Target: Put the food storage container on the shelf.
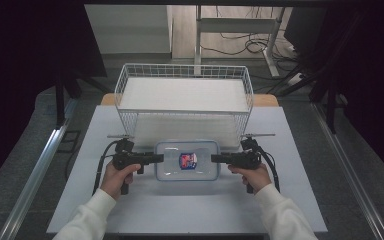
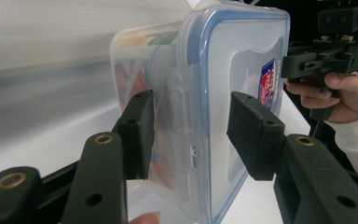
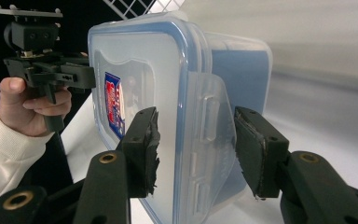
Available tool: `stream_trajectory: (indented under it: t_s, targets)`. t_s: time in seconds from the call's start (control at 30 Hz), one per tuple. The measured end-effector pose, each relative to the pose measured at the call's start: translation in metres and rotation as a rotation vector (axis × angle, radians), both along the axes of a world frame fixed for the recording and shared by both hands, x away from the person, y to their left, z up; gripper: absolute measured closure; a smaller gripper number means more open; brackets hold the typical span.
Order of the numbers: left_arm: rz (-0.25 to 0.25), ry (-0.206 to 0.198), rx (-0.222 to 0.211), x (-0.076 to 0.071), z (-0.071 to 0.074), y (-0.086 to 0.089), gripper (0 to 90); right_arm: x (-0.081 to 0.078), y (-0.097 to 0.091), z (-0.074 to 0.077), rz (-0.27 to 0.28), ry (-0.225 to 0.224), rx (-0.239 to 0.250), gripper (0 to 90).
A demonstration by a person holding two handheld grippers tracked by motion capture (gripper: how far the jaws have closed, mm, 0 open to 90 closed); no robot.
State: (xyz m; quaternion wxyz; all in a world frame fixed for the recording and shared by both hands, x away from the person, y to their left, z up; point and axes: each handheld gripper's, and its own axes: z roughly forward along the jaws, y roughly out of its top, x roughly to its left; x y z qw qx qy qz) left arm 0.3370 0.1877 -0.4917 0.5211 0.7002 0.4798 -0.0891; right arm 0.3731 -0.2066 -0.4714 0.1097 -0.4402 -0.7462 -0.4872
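Observation:
A clear plastic container [image 1: 187, 160] with a blue-rimmed lid and a red and blue label lies on the white table in front of me. My left gripper [image 1: 160, 158] is shut on its left end, and my right gripper [image 1: 214, 158] is shut on its right end. In the left gripper view, my left gripper [image 2: 191, 95] has one pad [image 2: 137, 133] under the container [image 2: 223, 70] and the other on the lid. In the right gripper view, my right gripper [image 3: 196, 114] clamps the container [image 3: 140, 60] over a side latch flap [image 3: 209, 126]. Each view shows the other hand across the lid.
A white wire basket [image 1: 185, 95] with a white floor stands right behind the container, its front wall close to both grippers. The white table [image 1: 130, 210] has free room toward me and at both sides. Beyond the table are desk legs and cables on the floor.

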Motion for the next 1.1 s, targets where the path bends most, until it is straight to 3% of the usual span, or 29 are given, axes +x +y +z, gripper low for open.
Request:
stream_trajectory:
  t_s: [0.17, 0.3, 0.5, 0.7, 0.83, 1.1]
  targets:
    - [0.020, -0.048, 0.004, 0.009, 0.004, -0.001, 51.5, 0.012, 0.002, 0.001, -0.001, -0.020, 0.002, 50.4]
    - [0.025, -0.030, -0.023, 0.016, -0.002, 0.001, 51.6, 0.018, 0.003, 0.003, -0.008, -0.040, -0.009, 50.4]
    - [0.035, -0.055, -0.011, 0.023, -0.003, -0.001, 51.5, 0.024, 0.003, 0.000, -0.025, -0.048, -0.008, 50.0]
    - [0.072, -0.059, -0.037, 0.033, -0.004, -0.002, 51.3, 0.028, 0.003, -0.003, -0.045, -0.065, -0.006, 49.6]
    - [0.073, -0.056, -0.009, 0.038, -0.011, -0.001, 51.2, 0.032, 0.007, -0.010, -0.057, -0.065, -0.019, 49.2]
    - [0.095, -0.074, -0.021, 0.042, -0.016, 0.000, 51.5, 0.037, 0.009, -0.015, -0.086, -0.081, -0.004, 48.8]
